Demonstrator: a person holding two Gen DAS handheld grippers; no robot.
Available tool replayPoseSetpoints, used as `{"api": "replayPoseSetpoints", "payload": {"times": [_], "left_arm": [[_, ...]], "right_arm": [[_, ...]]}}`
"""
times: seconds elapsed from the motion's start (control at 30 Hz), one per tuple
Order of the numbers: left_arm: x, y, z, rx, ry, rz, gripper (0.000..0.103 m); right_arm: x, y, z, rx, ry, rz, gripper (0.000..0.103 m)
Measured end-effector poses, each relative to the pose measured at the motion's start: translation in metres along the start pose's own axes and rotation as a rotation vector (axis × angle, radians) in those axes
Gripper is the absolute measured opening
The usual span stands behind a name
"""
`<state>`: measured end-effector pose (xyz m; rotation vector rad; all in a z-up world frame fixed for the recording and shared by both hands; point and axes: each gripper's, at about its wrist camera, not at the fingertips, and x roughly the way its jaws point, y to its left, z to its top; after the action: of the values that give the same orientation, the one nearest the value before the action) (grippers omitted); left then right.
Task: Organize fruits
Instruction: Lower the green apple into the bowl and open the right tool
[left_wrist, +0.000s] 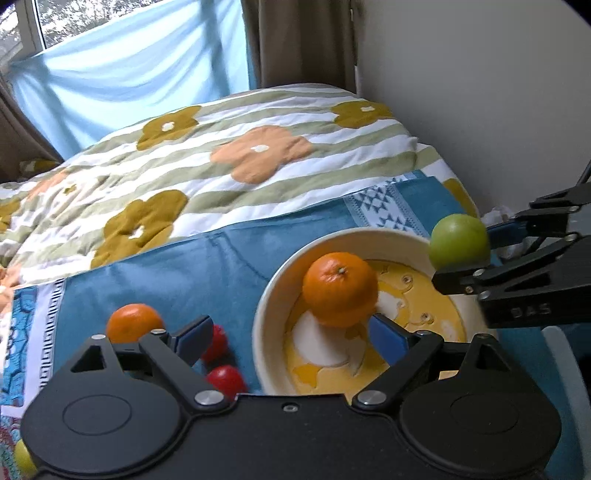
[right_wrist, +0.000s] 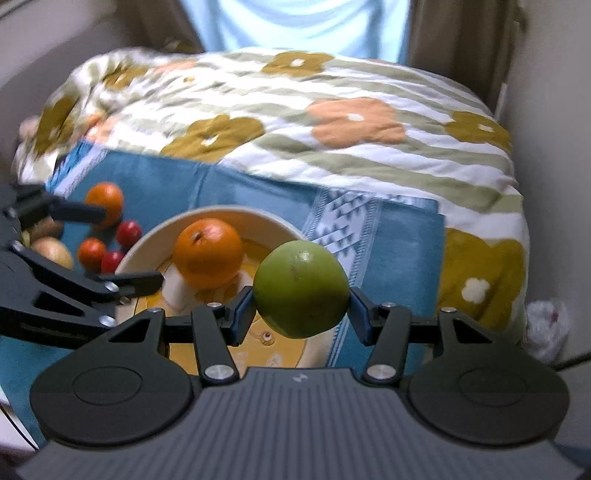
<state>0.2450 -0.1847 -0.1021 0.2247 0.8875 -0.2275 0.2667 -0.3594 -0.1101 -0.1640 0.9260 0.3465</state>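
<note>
A bed with a flower-patterned striped duvet (right_wrist: 332, 122) carries a blue cloth (right_wrist: 166, 184), on which sit a cream bowl (right_wrist: 155, 236), an orange (right_wrist: 105, 201) and small red fruits (right_wrist: 127, 232).

- Left gripper (left_wrist: 286, 338): matte black linkage arms, silver pivot screws, blue pads (left_wrist: 386, 338), round embossed discs lower frame.
- Right gripper (right_wrist: 301, 314): same black build, ribbed grey housing bottom centre, small white logo.

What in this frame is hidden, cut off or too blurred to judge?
- Left wrist view: a pale green fruit is cut off by the left gripper body.
- Right wrist view: brownish items beside the bowl are blurred and crossed by the left gripper's arm.
- Right wrist view: the green fruit in the right gripper hides part of the bowl's floor.
</note>
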Motion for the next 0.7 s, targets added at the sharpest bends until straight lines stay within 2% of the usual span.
{"api": "replayPoseSetpoints", "payload": {"times": [0.2,0.47,0.53,0.6,0.7], "left_arm": [[-0.008,0.009,-0.012,-0.03,-0.002,-0.001,0.094],[-0.011,0.012,-0.023,-0.057,0.006,0.013,0.094],[-0.013,0.013,-0.027,-0.064,0.009,0.012,0.094],[-0.015,0.012,-0.03,-0.067,0.009,0.021,0.094],[-0.02,0.012,-0.035,-0.08,0.001,0.038,0.094]], "right_arm": [[0.021,0.018,-0.003,-0.056,0.012,0.022,0.069],[0.039,0.027,-0.008,-0.095,0.02,-0.014,0.069],[0.036,0.029,-0.01,-0.11,-0.011,-0.044,0.078],[0.03,0.031,-0.012,-0.123,-0.043,-0.07,0.103],[0.022,0.029,-0.015,-0.12,-0.065,-0.081,0.103]]}}
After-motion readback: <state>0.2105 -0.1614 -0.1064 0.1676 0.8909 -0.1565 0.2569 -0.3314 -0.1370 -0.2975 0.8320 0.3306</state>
